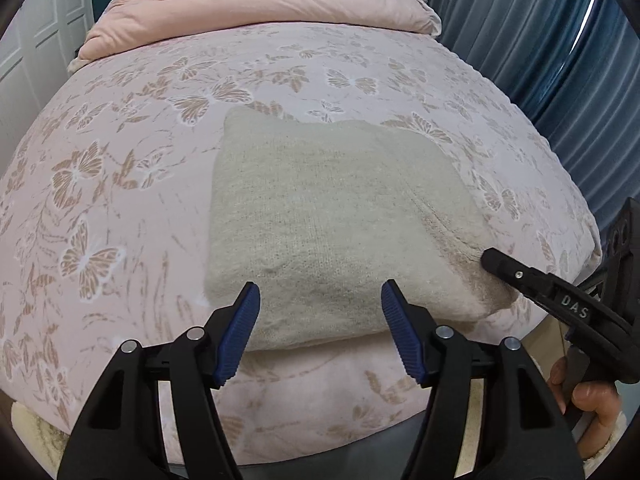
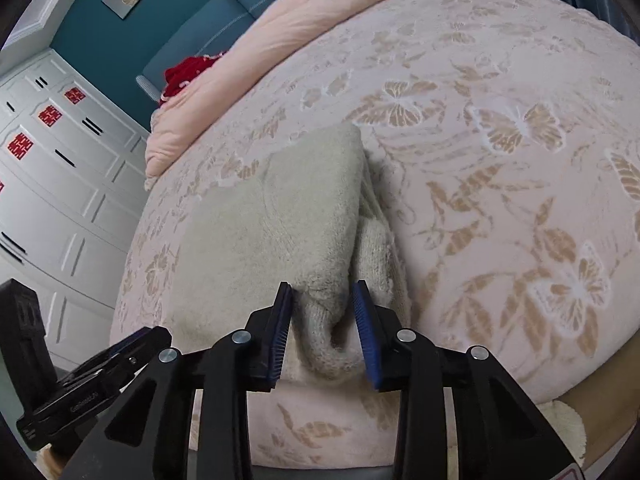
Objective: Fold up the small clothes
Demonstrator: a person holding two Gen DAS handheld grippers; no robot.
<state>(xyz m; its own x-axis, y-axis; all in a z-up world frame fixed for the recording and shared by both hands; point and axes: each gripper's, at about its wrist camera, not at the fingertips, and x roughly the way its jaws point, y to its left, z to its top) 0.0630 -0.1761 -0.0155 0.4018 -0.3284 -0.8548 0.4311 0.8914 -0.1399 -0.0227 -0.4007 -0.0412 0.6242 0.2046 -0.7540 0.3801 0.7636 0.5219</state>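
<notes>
The folded sweater (image 1: pixel 328 216) lies on the bed (image 1: pixel 120 184) near its front edge. The left tool (image 1: pixel 320 320) is spread above it, holding nothing. The right tool (image 2: pixel 322 328) pinches the sweater's corner.

Left gripper (image 1: pixel 320 296) gapes, angled down; right gripper (image 2: pixel 322 294) half-closed, angled down.

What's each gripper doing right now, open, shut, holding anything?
Left gripper: open, nothing between its pads, over the folded beige sweater.
Right gripper: shut on the sweater's near corner.
</notes>
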